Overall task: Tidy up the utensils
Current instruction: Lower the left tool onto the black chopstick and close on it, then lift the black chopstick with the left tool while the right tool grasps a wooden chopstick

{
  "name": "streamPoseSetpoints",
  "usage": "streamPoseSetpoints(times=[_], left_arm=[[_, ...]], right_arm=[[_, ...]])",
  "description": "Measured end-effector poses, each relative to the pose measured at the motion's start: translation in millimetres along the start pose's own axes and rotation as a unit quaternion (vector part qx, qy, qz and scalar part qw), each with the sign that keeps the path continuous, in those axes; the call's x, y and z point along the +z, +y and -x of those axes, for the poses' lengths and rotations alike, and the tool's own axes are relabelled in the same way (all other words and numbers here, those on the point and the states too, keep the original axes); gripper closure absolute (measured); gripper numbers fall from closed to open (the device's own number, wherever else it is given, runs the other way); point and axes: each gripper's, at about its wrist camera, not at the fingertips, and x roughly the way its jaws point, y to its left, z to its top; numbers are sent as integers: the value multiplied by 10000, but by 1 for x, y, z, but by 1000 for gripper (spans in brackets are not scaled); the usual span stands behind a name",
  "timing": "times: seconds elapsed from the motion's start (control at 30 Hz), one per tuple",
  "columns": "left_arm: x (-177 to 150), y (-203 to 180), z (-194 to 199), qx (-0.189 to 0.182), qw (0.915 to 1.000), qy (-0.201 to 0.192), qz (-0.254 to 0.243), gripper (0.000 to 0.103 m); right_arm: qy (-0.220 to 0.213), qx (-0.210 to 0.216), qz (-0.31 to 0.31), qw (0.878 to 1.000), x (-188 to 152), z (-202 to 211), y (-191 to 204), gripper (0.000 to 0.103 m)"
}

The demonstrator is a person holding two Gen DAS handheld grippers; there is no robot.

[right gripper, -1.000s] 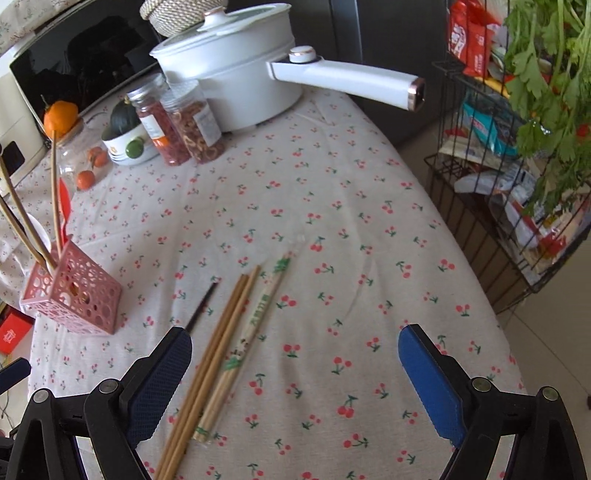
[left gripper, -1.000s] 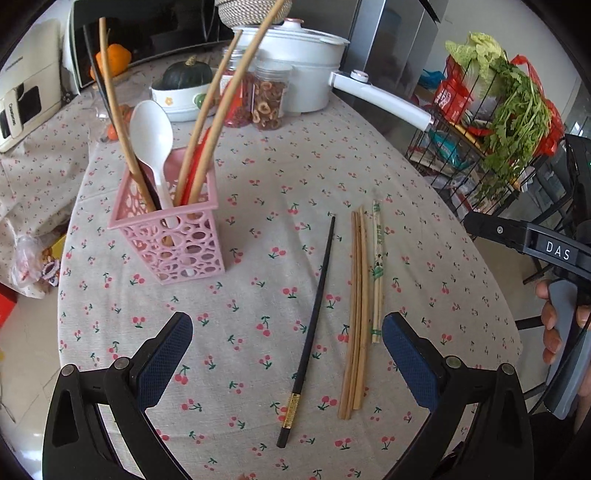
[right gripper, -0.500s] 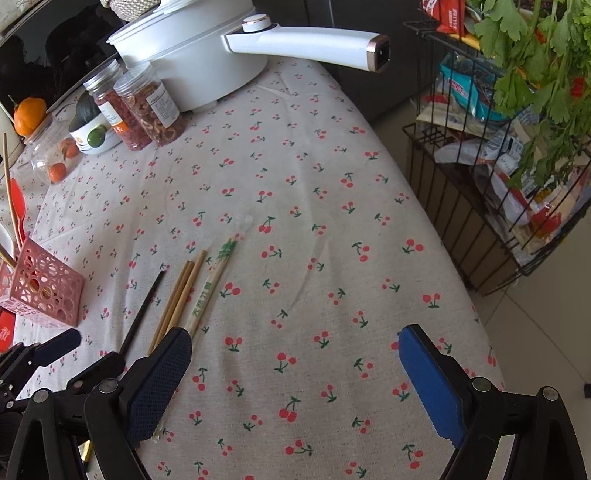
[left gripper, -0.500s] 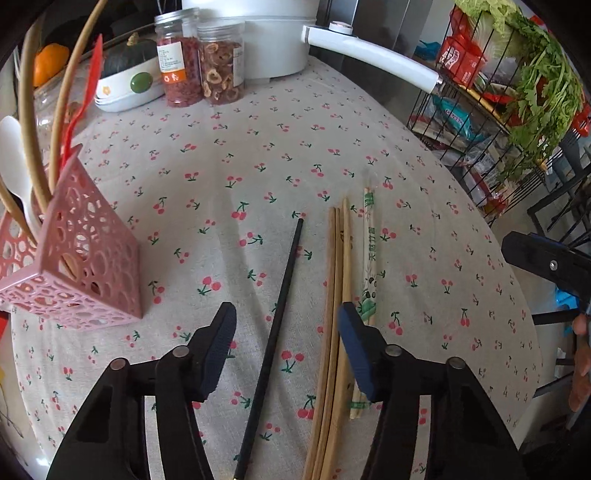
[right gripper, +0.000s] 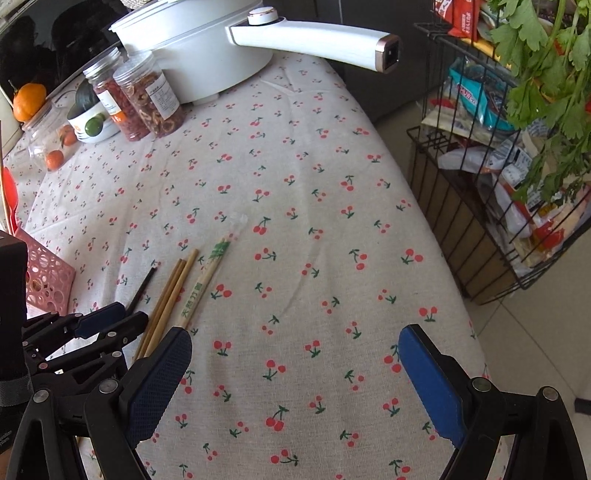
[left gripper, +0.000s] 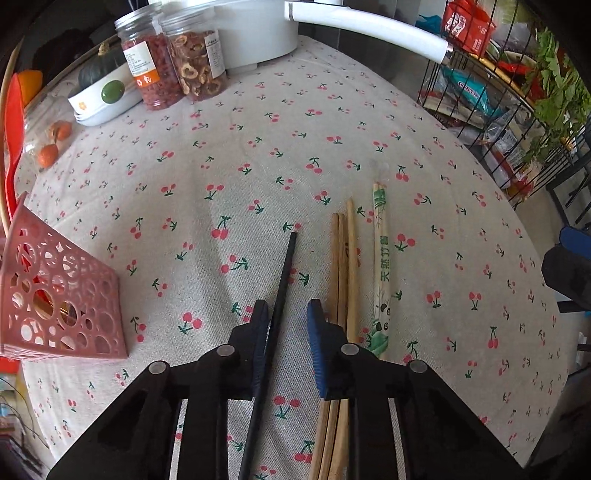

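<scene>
Cherry-print cloth (left gripper: 258,155) covers the whole table; along the upper edge of the left wrist view stand two jars (left gripper: 173,62) of dried fruit and a white pot (left gripper: 258,33) whose top is cut off by the frame, its long handle (left gripper: 369,33) reaching toward a wire rack (right gripper: 491,206) of greens and packets at the upper right. At the left edge a pink perforated holder (left gripper: 62,295) shows only in part; the utensils in it are cropped, apart from a red handle (left gripper: 13,122). Low in the centre, the left gripper (left gripper: 286,321) has its jaws closing around a black chopstick (left gripper: 284,273); the left pad lies against the stick while a gap remains on the right side, and the stick's lower end runs out of the frame. Just right of it lie three bare wooden chopsticks (left gripper: 343,266), partly hidden beneath the right finger, and a paper-wrapped pair (left gripper: 382,266) with green print beside them. In the right wrist view the right gripper (right gripper: 295,365) hangs above bare cloth with its blue pads far apart and nothing between them; the black stick's tip (right gripper: 146,280) pokes out past the left gripper (right gripper: 122,317) at the lower left; the print on the wrapper is too small to read.
</scene>
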Motion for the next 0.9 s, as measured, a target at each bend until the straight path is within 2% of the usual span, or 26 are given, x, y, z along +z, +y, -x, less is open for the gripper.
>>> streamPoseSetpoints(times=[0.03,0.27,0.47,0.67,0.83,0.9], left_arm=[[-1,0,1,22,10000,14,-18,96],[-22,16,30,-104,9997,-197,37,97],[-43,39,73,-423,9977,-516,147,98],[-60,64,108,-783,9921,-879,428,98],[-73,77,132,-1040,9868,-1159,447,98],[-78,85,139,-1128,9845,-1245,500,98]], right_arm=[[16,-6,-18,10000,0,0,0,9],[125,-3,-122,9998,-5,-3,2,9],[246,30,-266,9993,-8,-9,9,9],[321,96,-260,9991,-6,-17,29,9],[264,324,-331,9986,-3,-25,46,9],[251,534,-424,9974,-1,-29,50,14]])
